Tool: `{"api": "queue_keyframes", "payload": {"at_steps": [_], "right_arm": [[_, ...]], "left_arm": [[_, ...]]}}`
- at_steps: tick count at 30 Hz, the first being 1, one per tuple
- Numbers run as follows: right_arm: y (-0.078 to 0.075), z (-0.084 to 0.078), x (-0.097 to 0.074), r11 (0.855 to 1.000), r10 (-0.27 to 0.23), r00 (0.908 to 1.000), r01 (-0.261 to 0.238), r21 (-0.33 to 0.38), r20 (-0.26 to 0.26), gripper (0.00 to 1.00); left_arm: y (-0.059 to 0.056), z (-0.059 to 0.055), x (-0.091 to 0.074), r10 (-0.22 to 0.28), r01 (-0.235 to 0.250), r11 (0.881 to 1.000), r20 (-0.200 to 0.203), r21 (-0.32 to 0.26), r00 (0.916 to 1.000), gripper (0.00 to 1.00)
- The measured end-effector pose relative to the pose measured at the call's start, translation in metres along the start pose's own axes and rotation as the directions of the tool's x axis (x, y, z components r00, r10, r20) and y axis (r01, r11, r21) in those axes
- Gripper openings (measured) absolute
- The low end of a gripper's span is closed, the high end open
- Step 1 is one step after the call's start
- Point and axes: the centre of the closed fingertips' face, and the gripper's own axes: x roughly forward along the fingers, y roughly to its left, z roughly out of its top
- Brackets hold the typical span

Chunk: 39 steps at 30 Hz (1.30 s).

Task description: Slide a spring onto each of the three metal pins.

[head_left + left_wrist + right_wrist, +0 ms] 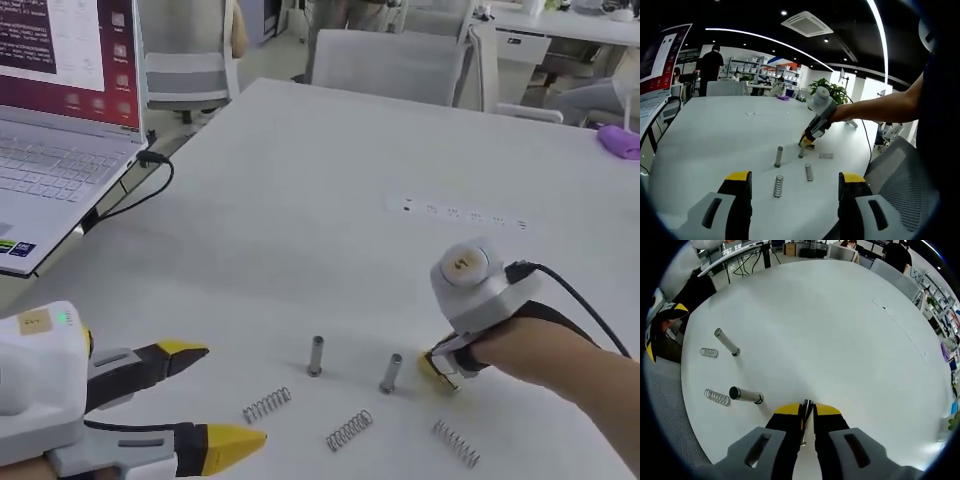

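Note:
Two metal pins stand upright on the white table [300, 200]: one pin [316, 355] and a second pin [390, 372] to its right. Three springs lie flat in front of them: the left spring [267, 404], the middle spring [349, 429] and the right spring [456, 442]. My right gripper [440, 368] rests low on the table just right of the second pin, shut on a third thin metal pin [806, 412] held between its jaws. My left gripper [215, 395] is open at the bottom left, nothing between its fingers, a short way left of the left spring [778, 186].
An open laptop [60, 150] with a black cable [150, 195] sits at the far left. A white power strip [465, 215] lies farther back on the table. Grey chairs [385, 60] stand beyond the far edge, and a purple object [620, 142] lies at the right.

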Motion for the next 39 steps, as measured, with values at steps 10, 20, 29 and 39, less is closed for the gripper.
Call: {"api": "queue_keyframes", "payload": {"at_steps": [10,20,29,39], "right_arm": [[-0.003,-0.001,0.004,0.999,0.01,0.9997,-0.009,0.032,-0.021,0.06],[-0.01,-0.003,0.006,0.999,0.002,0.9999,-0.001,0.044,-0.015,0.05],[-0.012,-0.004,0.002,0.999,0.0,1.0,0.0,0.048,0.003,0.05],[-0.004,-0.004,-0.015,0.998,-0.008,0.9994,0.006,0.062,0.034,0.05]], "left_arm": [[0.0,0.0,-0.002,0.001,-0.001,1.0,0.005,-0.002,1.0,0.66],[-0.001,0.001,-0.001,0.003,-0.003,1.0,0.005,-0.005,1.0,0.66],[-0.002,0.004,0.003,0.002,-0.002,1.0,0.005,-0.002,1.0,0.66],[-0.006,0.005,0.005,-0.008,0.008,1.0,0.006,0.006,0.9999,0.65]]}}
